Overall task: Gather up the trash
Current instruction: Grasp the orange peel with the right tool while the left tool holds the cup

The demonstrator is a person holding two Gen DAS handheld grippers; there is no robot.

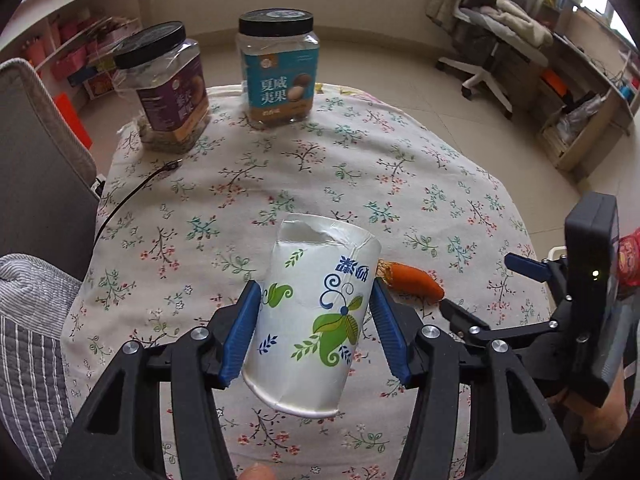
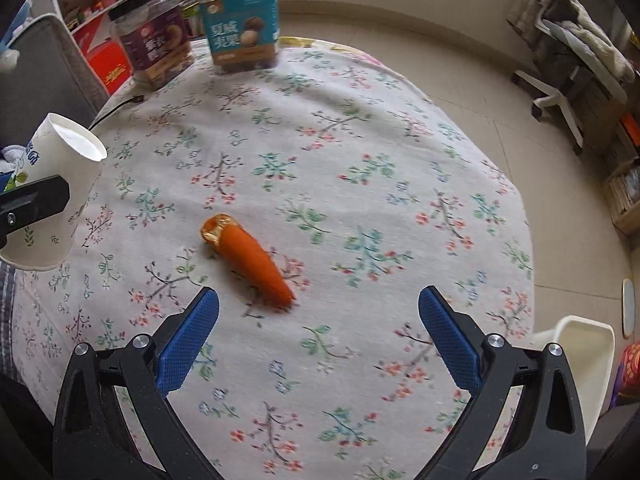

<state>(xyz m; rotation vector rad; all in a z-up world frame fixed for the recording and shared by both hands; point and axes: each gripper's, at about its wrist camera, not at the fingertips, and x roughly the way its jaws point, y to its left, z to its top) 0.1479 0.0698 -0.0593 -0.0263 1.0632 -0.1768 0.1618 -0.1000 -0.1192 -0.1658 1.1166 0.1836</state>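
Two lidded jars stand at the far edge of a round table [image 2: 400, 152] draped in a flowered cloth, and they are the biggest containers on it. The right jar [image 1: 279, 70] is clear plastic with a black screw lid and a teal and tan label; its upper part looks empty, and whether anything lies behind the label cannot be told. Just left of it, the purple-labelled jar [image 1: 168, 84] has the same kind of black lid and a layer of brownish contents showing through its clear base. Next in size is the paper cup [image 1: 310, 320], white with green leaves and blue print, held off the cloth at the near left. It is tilted, with its dented mouth pointing away, and the white inside that shows through the mouth looks empty. The left gripper [image 1: 316, 332] holds it at a middling width, its blue pads pressed against the cup's two sides. The right gripper [image 2: 320, 336] hangs over the near middle of the table with its jaws spread wide and nothing between them. Smallest is the orange carrot-shaped piece [image 2: 250, 258], lying flat on the cloth just beyond that gripper's fingertips, its golden hollow end toward the far left and its point toward the near right.
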